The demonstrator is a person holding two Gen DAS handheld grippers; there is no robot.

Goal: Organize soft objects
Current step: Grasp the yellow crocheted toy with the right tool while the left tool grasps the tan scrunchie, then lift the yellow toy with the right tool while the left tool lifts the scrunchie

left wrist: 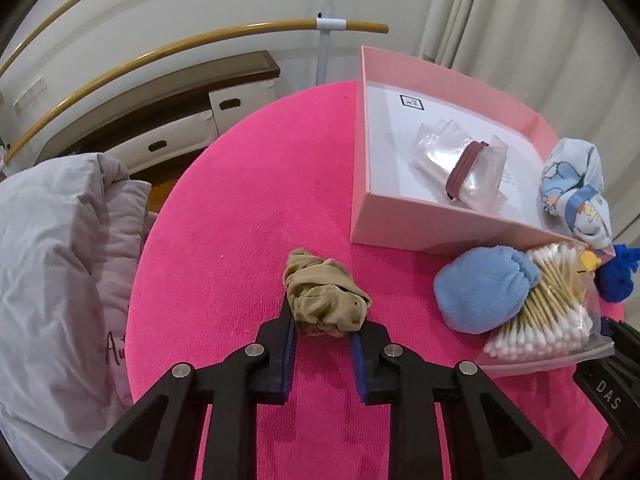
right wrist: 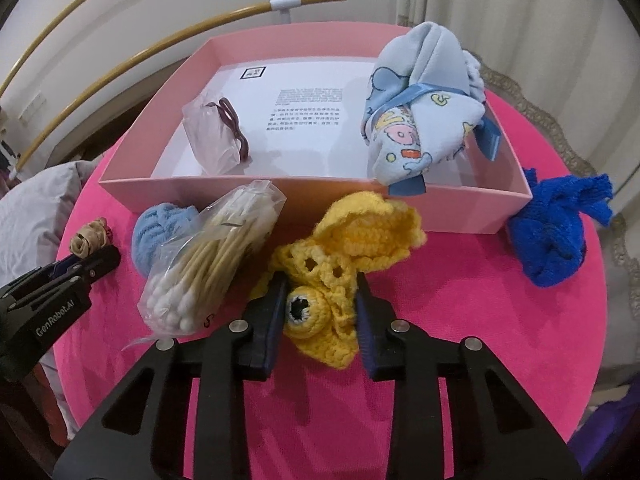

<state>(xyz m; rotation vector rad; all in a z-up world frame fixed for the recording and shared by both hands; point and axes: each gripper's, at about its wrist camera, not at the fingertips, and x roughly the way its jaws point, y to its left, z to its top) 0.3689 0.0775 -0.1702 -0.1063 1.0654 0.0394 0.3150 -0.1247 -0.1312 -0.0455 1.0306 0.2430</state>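
Note:
On the round pink table (left wrist: pixel 240 220), my left gripper (left wrist: pixel 324 320) is shut on a crumpled tan stocking bundle (left wrist: pixel 326 298), which rests on the cloth between the blue pads. My right gripper (right wrist: pixel 320 300) is shut on a yellow crochet piece (right wrist: pixel 344 248) with a knitted eye, just in front of the pink box (right wrist: pixel 460 208). A light blue printed cloth bundle (right wrist: pixel 420 112) lies at the box's right end. A fluffy blue ball (left wrist: pixel 480 292) and a royal blue knit piece (right wrist: pixel 552 236) lie on the table outside the box.
A bag of cotton swabs (right wrist: pixel 204 272) leans against the blue ball. Inside the box lies a clear plastic bag with a dark red hair tie (left wrist: pixel 460 164). A grey quilt (left wrist: pixel 52 260) lies left of the table. Curved wooden rails (left wrist: pixel 240 32) and drawers stand behind.

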